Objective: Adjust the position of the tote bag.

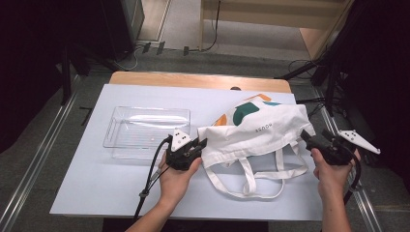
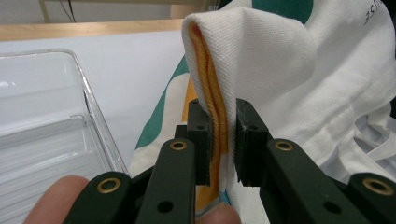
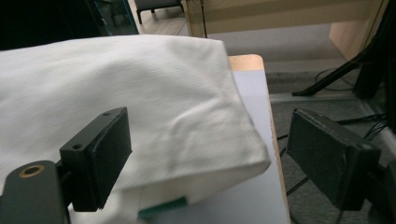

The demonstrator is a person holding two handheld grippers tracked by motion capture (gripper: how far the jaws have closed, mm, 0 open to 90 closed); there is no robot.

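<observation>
White tote bag (image 1: 261,128) lies center-right on the desk (image 1: 96,179), handles trailing toward the bottom. Left tool (image 1: 199,144), mid-frame, clamped on the bag's left edge, hand (image 1: 176,174) gripping from below. Right tool (image 1: 305,136) at the bag's right corner, jaws apart. Clear tray (image 1: 145,126) left of the bag.

Small dark lettering on white tote bag (image 1: 263,127), apparently "HOUSE", upside down, partly cut off in left gripper view

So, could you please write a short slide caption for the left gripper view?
Left gripper shut on a folded edge of the white tote bag, beside a clear plastic tray.
</observation>
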